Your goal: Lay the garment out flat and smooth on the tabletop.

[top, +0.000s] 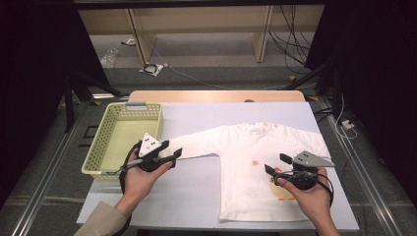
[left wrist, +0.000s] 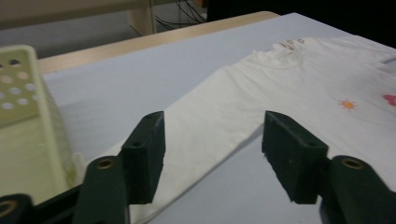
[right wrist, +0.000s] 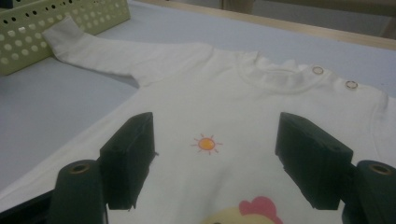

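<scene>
A white long-sleeved child's shirt lies flat on the pale table cover, with a small sun and a chick printed on its front. Its left sleeve stretches toward the basket. My left gripper hovers over that sleeve's cuff end, jaws apart; in the left gripper view the sleeve runs below the gap of the gripper, unpinched. My right gripper is open above the shirt's front, and the right gripper view shows the sun print between the jaws of the gripper.
A pale yellow perforated basket stands at the table's left, close to the left hand and touching the cuff. The table's wooden far edge lies behind the shirt. Cables and shelf legs are on the floor beyond.
</scene>
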The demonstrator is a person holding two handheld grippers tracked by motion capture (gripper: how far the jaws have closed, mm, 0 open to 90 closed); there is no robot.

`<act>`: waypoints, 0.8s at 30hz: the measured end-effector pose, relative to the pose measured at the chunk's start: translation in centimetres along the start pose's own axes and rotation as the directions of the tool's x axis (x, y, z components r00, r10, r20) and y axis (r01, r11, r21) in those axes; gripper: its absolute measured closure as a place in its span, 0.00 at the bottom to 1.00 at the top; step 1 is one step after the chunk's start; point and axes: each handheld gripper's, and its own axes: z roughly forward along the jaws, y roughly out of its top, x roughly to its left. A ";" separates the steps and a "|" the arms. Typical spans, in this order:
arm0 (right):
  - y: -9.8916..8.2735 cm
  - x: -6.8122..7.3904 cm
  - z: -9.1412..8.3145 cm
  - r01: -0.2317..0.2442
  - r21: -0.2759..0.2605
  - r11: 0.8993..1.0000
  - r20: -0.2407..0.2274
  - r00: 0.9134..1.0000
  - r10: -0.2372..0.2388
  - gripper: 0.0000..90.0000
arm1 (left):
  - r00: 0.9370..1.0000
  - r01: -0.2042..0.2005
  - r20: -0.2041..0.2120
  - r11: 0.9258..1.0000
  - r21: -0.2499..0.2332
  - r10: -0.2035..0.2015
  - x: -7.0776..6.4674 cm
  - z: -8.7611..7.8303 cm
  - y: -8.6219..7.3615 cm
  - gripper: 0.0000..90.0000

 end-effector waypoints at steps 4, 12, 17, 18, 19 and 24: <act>-0.2 0.3 -0.1 0.020 0.003 1.000 -0.018 1.000 -0.020 0.29 | 0.998 -0.004 0.063 1.000 0.026 0.002 -0.6 0.2 -0.3 0.27; -0.9 0.9 -0.3 0.026 -0.029 0.999 -0.042 0.999 -0.027 0.26 | 0.996 -0.020 0.091 0.999 0.039 0.016 -1.1 0.2 -0.4 0.04; -1.1 1.0 -0.4 0.033 -0.024 0.999 -0.038 0.999 -0.034 0.26 | 0.995 -0.024 0.094 0.999 0.045 0.019 -1.0 0.3 -0.5 0.00; -1.1 1.1 -0.4 0.033 -0.021 0.999 -0.036 0.999 -0.034 0.26 | 0.995 -0.023 0.096 0.999 0.045 0.019 -1.1 0.3 -0.6 0.00; -1.1 1.1 -0.4 0.036 -0.021 0.999 -0.038 0.999 -0.037 0.26 | 0.995 -0.025 0.096 0.999 0.046 0.020 -1.1 0.4 -0.6 0.00; -1.1 1.2 -0.3 0.040 -0.028 0.999 -0.037 0.999 -0.041 0.26 | 0.994 -0.033 0.103 0.998 0.047 0.028 -1.3 0.4 -0.7 0.01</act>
